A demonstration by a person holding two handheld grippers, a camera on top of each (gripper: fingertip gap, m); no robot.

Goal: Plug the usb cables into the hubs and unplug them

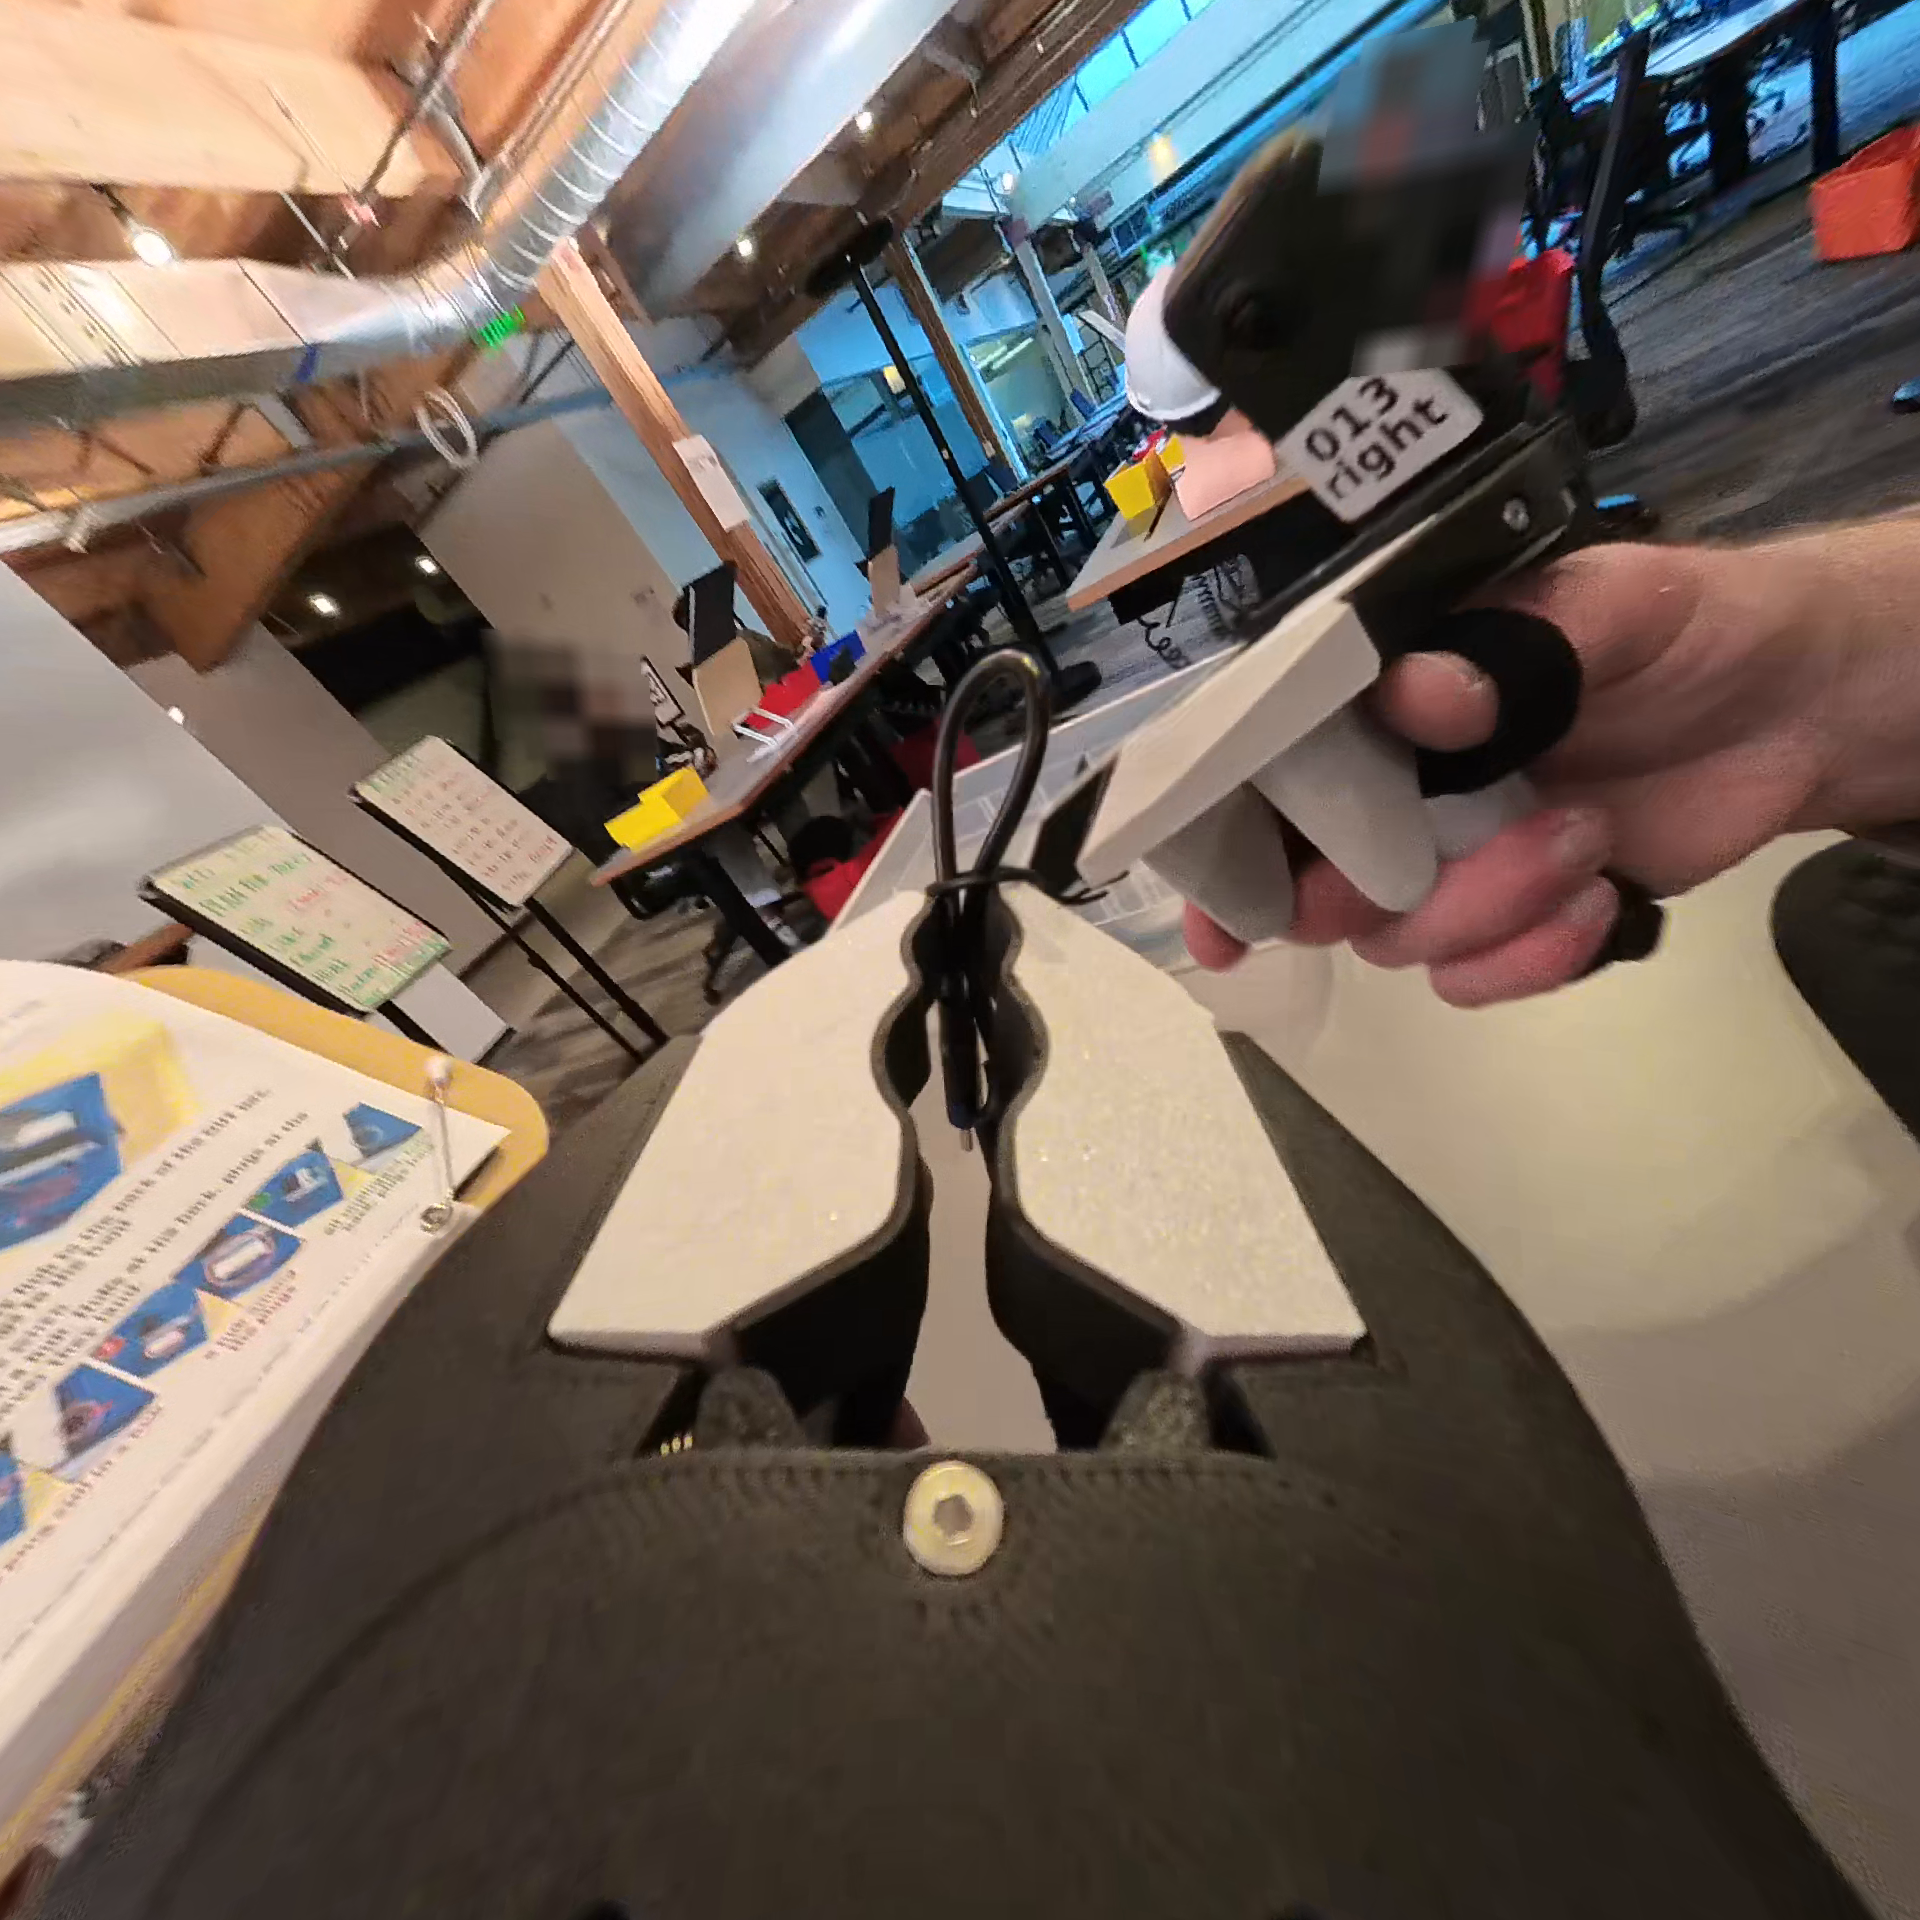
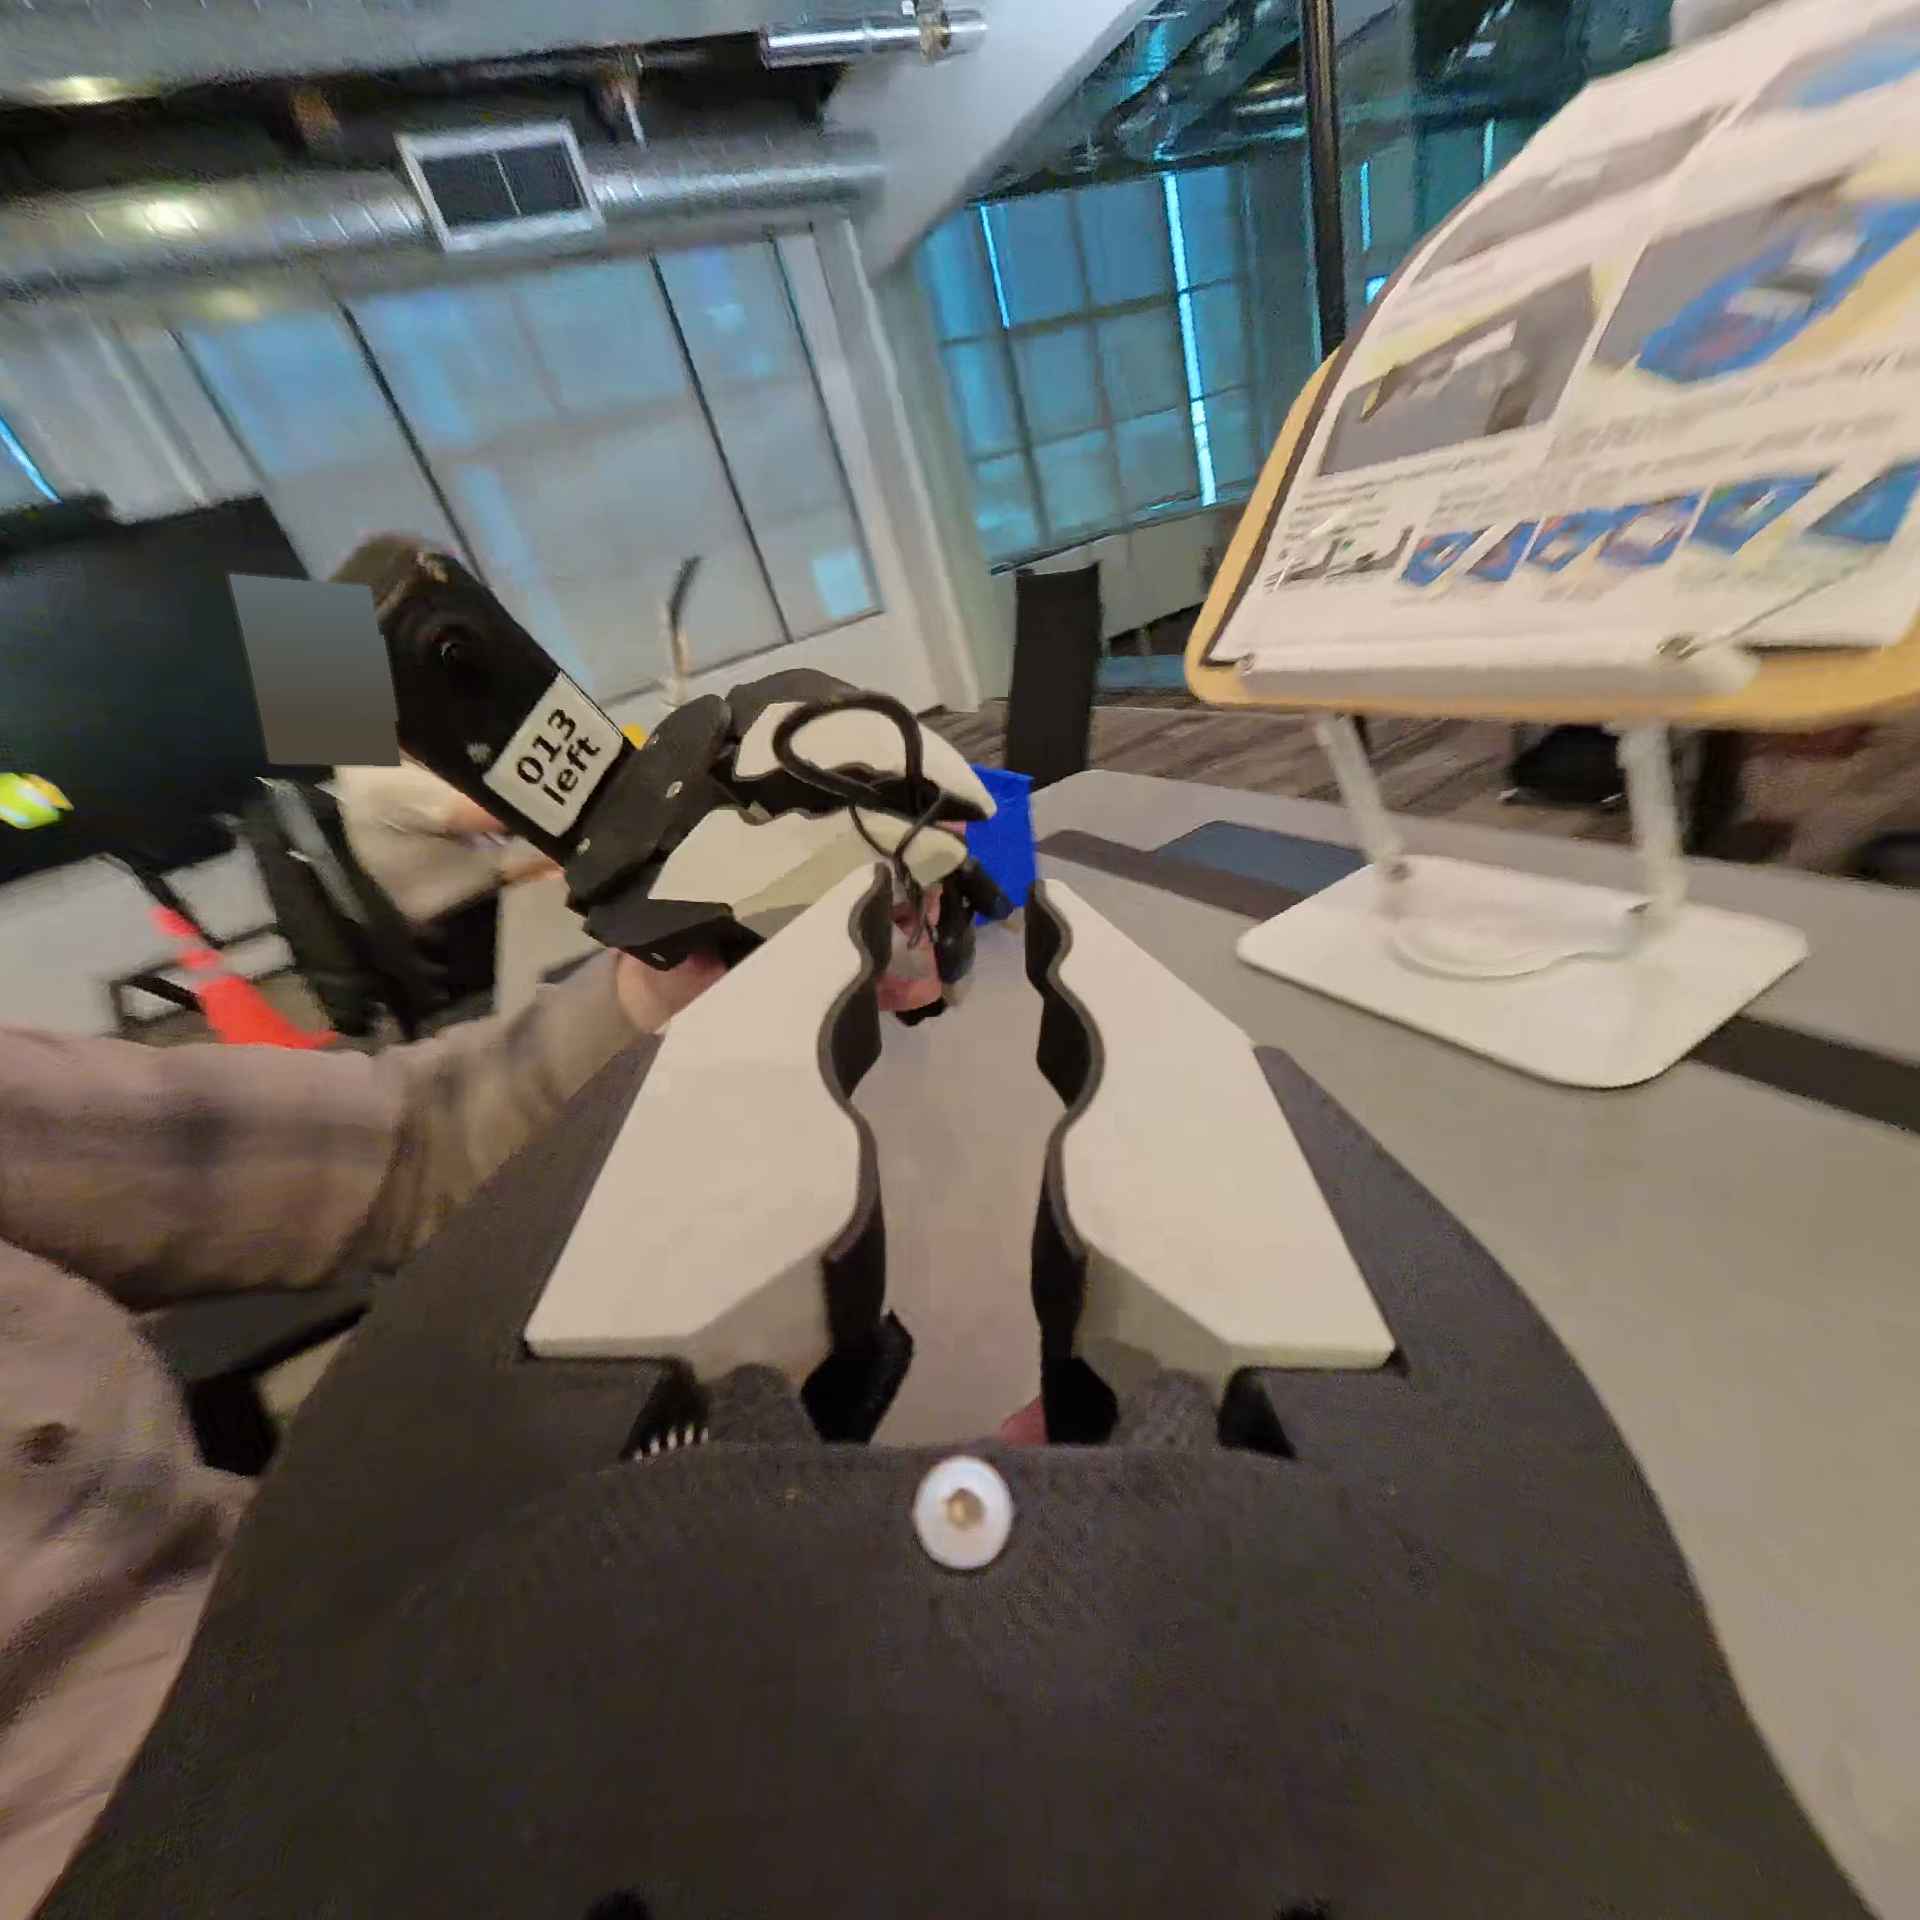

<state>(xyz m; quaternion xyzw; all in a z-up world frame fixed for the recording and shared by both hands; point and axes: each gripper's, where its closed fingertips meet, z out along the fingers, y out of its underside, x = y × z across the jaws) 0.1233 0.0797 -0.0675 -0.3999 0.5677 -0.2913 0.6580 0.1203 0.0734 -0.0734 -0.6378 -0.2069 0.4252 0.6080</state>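
My left gripper is shut on a bundled black USB cable. Its loop rises above the fingertips, and a plug end hangs back between the fingers. My right gripper is open and empty, held above the table. It faces the left gripper, which holds the cable loop just beyond its tips. In the left wrist view the right gripper sits close to the right of the cable, held by a hand. No hub is in view.
A stand with an illustrated instruction sheet rests on a white base on the table's right side; the sheet also shows in the left wrist view. A blue bin stands behind the grippers. Whiteboards and work tables stand farther off. My left and right fingertips are right by each other.
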